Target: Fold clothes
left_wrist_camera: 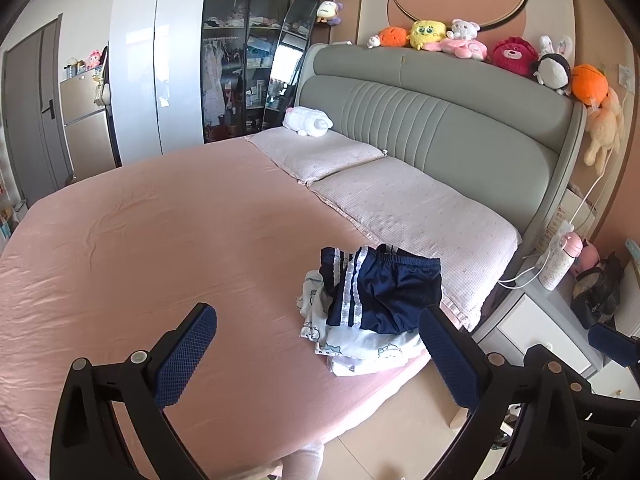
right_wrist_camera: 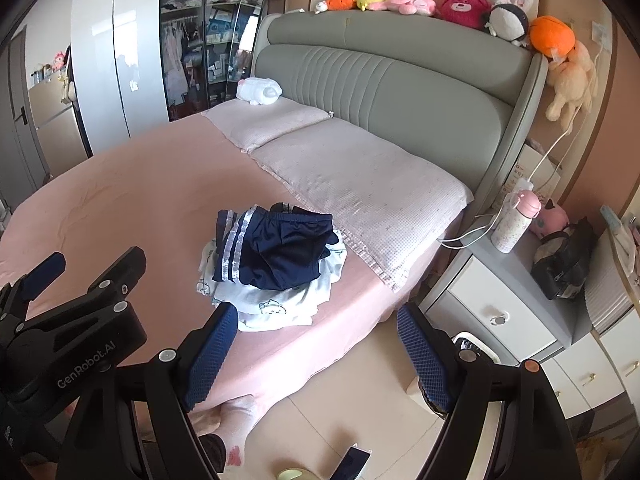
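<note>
A pile of clothes lies near the right edge of the pink bed (left_wrist_camera: pixel 160 240). On top are navy shorts with white side stripes (left_wrist_camera: pixel 384 288), also in the right wrist view (right_wrist_camera: pixel 276 252). Under them is a pale printed garment (left_wrist_camera: pixel 352 344), which also shows in the right wrist view (right_wrist_camera: pixel 276 304). My left gripper (left_wrist_camera: pixel 320 356) is open and empty, above the bed just short of the pile. My right gripper (right_wrist_camera: pixel 316 354) is open and empty, over the bed's edge in front of the pile. The left gripper's body shows at the left of the right wrist view (right_wrist_camera: pixel 72 320).
Two pale pillows (left_wrist_camera: pixel 420 208) lie against the grey headboard (left_wrist_camera: pixel 440 120), with plush toys (left_wrist_camera: pixel 512 54) on top. A white nightstand (right_wrist_camera: pixel 500 300) with a pink-capped bottle (right_wrist_camera: pixel 516 220) and a dark bag (right_wrist_camera: pixel 564 256) stands right of the bed. A wardrobe (left_wrist_camera: pixel 180 72) is behind. A person's socked foot (right_wrist_camera: pixel 236 420) is on the floor.
</note>
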A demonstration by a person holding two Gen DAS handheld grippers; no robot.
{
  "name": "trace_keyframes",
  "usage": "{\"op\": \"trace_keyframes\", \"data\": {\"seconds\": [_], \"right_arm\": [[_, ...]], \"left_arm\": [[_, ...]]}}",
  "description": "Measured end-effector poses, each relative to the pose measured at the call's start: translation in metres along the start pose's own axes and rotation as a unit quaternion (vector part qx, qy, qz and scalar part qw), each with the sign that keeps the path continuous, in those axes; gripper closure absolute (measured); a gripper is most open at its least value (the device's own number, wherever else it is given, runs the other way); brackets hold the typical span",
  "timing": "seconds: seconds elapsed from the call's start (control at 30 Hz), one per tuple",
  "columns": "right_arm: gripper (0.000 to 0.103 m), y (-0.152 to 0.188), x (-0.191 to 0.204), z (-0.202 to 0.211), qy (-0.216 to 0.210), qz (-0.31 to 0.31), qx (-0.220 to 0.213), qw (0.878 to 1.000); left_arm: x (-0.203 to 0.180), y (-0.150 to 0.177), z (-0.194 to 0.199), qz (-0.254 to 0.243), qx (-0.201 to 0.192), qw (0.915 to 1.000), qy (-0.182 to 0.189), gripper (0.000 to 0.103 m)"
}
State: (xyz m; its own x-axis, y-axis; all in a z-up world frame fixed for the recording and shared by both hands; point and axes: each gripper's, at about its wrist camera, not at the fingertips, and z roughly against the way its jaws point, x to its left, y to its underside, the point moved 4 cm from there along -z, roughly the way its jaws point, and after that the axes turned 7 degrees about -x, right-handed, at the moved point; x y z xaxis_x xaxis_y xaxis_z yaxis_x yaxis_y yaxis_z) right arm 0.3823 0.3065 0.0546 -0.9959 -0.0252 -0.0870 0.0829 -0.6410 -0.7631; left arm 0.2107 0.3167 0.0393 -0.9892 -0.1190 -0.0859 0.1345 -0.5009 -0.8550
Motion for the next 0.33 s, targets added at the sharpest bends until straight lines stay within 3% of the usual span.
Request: {"op": "trace_keyframes", "data": {"seconds": [0.33], "right_arm": [[0.021,0.006,-0.011,-0.001,0.002,-0.01,0.01,1.0]], "left_arm": [[-0.008,0.003,0.001,-0.012,-0.003,0.9998,0.014,0.0]]}}
